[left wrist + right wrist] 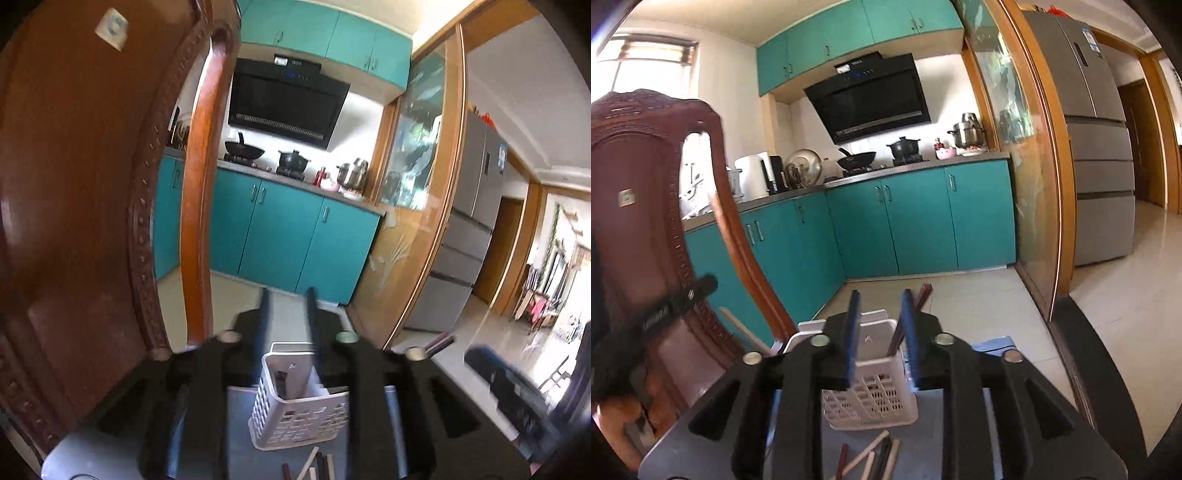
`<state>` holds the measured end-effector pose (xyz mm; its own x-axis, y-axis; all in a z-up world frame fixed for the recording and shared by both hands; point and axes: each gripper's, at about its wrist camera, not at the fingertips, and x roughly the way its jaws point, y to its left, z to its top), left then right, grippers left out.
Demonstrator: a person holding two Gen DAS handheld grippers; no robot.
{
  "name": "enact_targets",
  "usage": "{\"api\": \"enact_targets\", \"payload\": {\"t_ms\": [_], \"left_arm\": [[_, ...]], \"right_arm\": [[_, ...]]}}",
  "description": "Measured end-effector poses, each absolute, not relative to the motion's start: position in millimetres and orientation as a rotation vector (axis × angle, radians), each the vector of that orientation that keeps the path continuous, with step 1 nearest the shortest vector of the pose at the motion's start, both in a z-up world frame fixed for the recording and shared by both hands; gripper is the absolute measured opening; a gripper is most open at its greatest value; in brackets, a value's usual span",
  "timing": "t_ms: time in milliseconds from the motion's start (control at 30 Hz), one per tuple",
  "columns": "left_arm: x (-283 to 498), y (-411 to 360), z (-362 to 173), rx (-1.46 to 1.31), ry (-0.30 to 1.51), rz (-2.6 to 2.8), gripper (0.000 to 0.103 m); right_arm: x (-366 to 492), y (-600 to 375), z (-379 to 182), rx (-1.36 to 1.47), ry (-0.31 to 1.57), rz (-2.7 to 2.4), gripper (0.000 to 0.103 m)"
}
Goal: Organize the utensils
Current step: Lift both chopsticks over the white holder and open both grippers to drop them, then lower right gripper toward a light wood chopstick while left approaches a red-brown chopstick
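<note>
Chopsticks (873, 456) mostly lie loose on the table before the white basket (875, 398) (some already stand inside). Your left gripper (286, 314) and right gripper (881, 314) both gape, holding nothing.

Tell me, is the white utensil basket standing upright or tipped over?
Upright. The white basket stands on its base on the grey table with its opening upward, and dark chopsticks stick up out of it.
</note>
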<state>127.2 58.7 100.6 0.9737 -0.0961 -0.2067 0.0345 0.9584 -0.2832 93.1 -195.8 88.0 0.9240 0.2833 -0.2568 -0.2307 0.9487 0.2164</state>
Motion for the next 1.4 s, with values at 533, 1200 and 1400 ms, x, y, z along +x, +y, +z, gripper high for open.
{"api": "enact_targets", "payload": {"t_ms": [533,1200,1400], "left_arm": [[122.4,55.5,-36.7,-0.347,0.76,-0.012,0.036],[135.3,51.5,-82.4,-0.254,1.001,0.049,0.07],[138.2,45.4,-86.9,-0.236,1.018,0.044,0.072]], "right_arm": [[142.9,-170.1,-76.7,0.119,1.058,0.225,0.034],[131.4,-142.2,-92.4,0.064,0.987,0.218,0.036],[135.2,-135.2,-97.9,0.031,1.021,0.223,0.037]]}}
